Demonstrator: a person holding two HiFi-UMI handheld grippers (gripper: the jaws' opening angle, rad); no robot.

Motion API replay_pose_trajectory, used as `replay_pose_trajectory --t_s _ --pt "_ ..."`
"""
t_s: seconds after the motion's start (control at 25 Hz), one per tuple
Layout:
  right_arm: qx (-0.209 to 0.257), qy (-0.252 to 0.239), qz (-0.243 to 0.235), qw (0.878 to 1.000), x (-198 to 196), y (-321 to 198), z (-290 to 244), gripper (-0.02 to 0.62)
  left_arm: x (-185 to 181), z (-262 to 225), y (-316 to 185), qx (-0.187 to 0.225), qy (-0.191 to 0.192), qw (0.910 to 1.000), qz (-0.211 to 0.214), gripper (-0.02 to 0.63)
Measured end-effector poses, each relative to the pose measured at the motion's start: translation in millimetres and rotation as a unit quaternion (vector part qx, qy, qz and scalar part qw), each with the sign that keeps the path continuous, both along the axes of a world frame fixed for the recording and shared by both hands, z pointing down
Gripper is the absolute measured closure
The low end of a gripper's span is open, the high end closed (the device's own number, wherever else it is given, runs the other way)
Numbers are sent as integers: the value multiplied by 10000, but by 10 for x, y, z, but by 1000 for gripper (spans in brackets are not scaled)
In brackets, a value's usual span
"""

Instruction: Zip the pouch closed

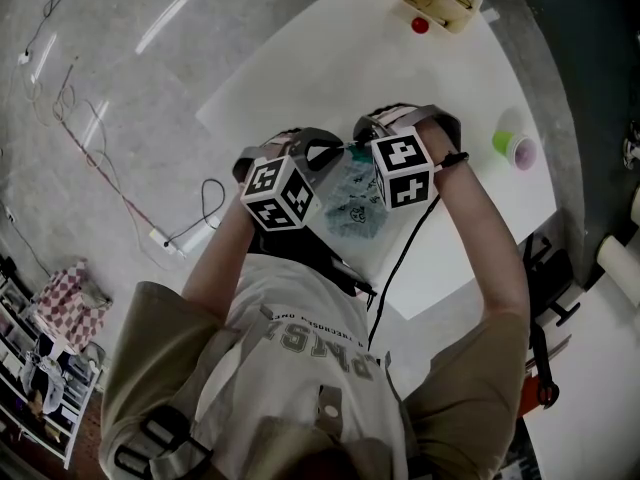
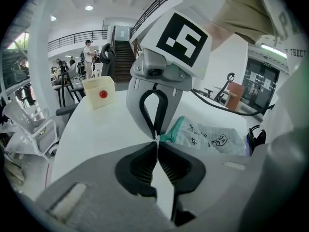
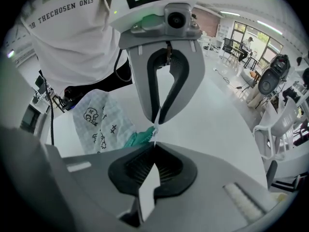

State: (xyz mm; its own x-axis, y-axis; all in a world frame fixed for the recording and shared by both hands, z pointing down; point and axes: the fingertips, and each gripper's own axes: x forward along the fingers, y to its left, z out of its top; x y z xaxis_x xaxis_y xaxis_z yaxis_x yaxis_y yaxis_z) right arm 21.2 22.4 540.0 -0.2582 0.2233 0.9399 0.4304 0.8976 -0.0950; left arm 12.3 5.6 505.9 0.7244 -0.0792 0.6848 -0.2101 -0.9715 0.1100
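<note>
A white counter (image 1: 300,78) is seen, and the patterned pouch (image 1: 350,203) is laid flat near its middle. In the head view, both grippers are held tip to tip at the pouch's 12 o'clock end. The jaws of the left gripper (image 2: 157,146) are pressed together on the teal end (image 2: 170,133). Those of the right gripper (image 3: 154,146) are pinched on a small pale tab (image 3: 154,132), probably the zip pull. The closing is judged as barely begun: the whole run along the pouch is left.
</note>
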Motion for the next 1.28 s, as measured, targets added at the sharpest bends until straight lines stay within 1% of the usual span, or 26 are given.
replay_pose_trajectory --t_s 0.4,0.88,1.28 --pt "-110 -139 220 9996 0 51 -47 598 6 -14 40 -116 101 9998 -110 581" --pt "-92 5 227 9997 137 145 -16 598 -72 19 66 -174 58 9996 -210 580" --pt "7 27 298 9996 207 163 -23 598 -35 10 85 -145 60 9997 -210 580"
